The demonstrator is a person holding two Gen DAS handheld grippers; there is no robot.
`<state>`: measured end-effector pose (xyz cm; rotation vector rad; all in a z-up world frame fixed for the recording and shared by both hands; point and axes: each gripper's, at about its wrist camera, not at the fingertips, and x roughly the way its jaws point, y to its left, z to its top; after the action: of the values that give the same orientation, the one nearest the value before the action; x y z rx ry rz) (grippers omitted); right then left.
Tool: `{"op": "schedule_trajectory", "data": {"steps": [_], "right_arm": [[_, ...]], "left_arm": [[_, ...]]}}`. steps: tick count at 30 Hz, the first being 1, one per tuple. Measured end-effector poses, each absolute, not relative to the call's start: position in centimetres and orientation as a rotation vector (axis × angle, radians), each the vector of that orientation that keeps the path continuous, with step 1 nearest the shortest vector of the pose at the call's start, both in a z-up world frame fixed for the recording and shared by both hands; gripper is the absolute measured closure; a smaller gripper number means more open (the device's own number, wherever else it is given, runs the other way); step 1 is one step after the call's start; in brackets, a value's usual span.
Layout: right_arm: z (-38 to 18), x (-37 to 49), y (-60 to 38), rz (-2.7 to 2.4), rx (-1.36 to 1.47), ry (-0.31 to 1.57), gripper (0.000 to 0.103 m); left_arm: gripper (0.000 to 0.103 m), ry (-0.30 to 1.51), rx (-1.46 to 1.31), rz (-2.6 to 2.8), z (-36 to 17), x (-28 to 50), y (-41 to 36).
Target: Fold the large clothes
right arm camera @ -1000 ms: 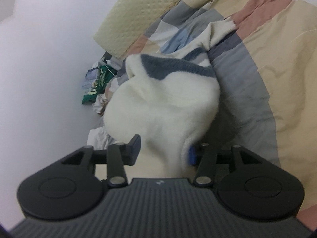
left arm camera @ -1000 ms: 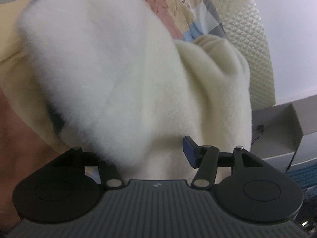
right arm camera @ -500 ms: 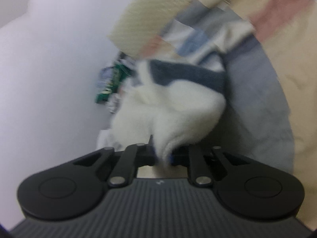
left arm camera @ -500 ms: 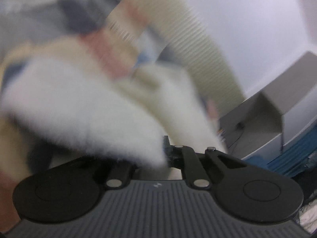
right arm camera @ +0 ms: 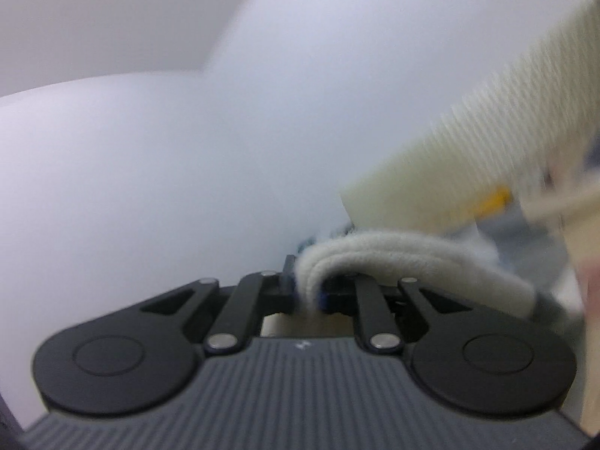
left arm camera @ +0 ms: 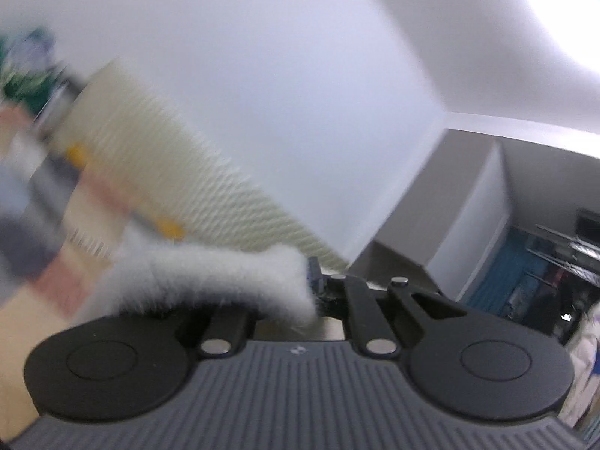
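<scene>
White wall fills most of both views, with a cream quilted headboard [left arm camera: 161, 157] slanting across and a patchwork bedspread [left arm camera: 56, 247] smeared by blur at the left edge. Both grippers point roughly level, above the bed. Left gripper [left arm camera: 313, 288] pinches a fluffy white fleece garment [left arm camera: 210, 277]; right gripper [right arm camera: 307, 292] clamps its folded edge [right arm camera: 393, 258]. Most of the garment hangs out of view.

Open air ahead; headboard [right arm camera: 487, 142] beside

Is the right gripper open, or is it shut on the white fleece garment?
Shut on it. The right gripper has its jaws drawn together, and a doubled edge of the white fleece garment is pinched between them.
</scene>
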<state>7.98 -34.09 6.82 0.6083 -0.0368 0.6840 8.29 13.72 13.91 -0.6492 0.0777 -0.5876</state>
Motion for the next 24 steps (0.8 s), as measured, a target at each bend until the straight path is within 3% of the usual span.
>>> {"op": "schedule_trajectory", "data": {"steps": [7,13,17,24], "right_arm": [[19.5,3.2,-35.7,0.652,0.492,-0.219,0.089],[24.5,3.7,-36.8,0.586,0.459,-0.224,0.089],[22.0,8.0,-37.1,0.527,0.453,-0.1,0.089],[10.1,18.5,-36.8,0.44,0.488,0.129,0.088]], "left_arm": [[0.093,-0.083,-0.553,-0.656,27.5,5.7,12.8],[0.093,-0.029,-0.511,-0.651,31.8,8.0,11.4],[0.093,0.103,-0.462,-0.588,28.4,12.6,10.3],[0.093,0.283,-0.477,-0.513,15.4,23.5,9.8]]}}
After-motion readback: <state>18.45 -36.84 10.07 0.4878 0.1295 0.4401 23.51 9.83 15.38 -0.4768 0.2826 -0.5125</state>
